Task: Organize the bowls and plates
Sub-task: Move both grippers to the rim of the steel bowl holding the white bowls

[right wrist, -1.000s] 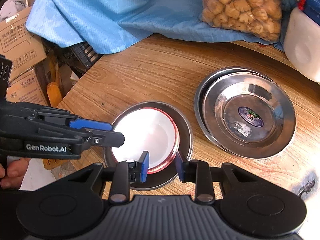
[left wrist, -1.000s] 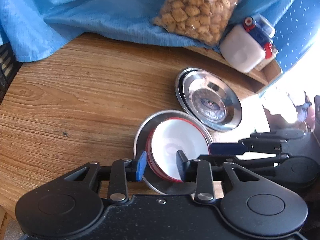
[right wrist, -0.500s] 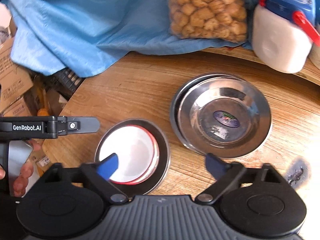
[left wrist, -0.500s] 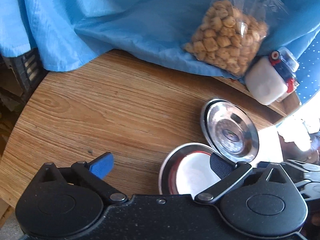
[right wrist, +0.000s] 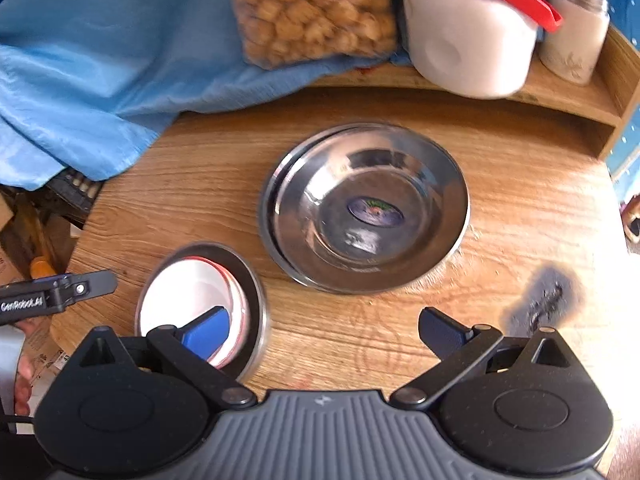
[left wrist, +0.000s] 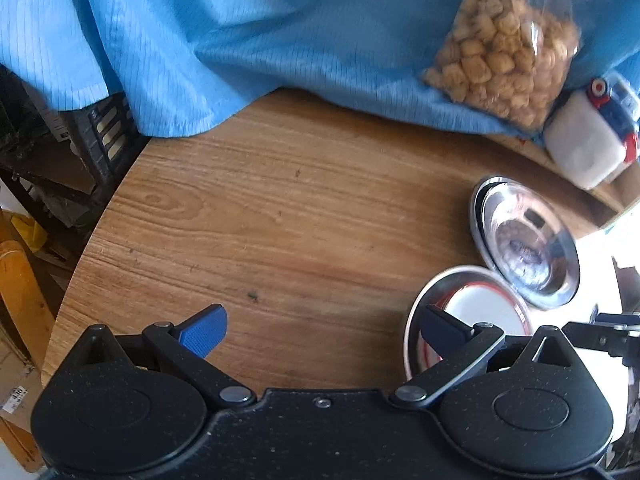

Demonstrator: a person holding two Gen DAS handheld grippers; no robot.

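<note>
Both grippers, left [left wrist: 322, 330] and right [right wrist: 320, 330], tilt down over the table [left wrist: 304, 216], jaws wide, empty. Only the right view shows the flask [right wrist: 574, 26].

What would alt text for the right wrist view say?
Open right gripper above a wooden table; stacked steel plates sit ahead, a white red-rimmed bowl in a steel dish to their left.
</note>
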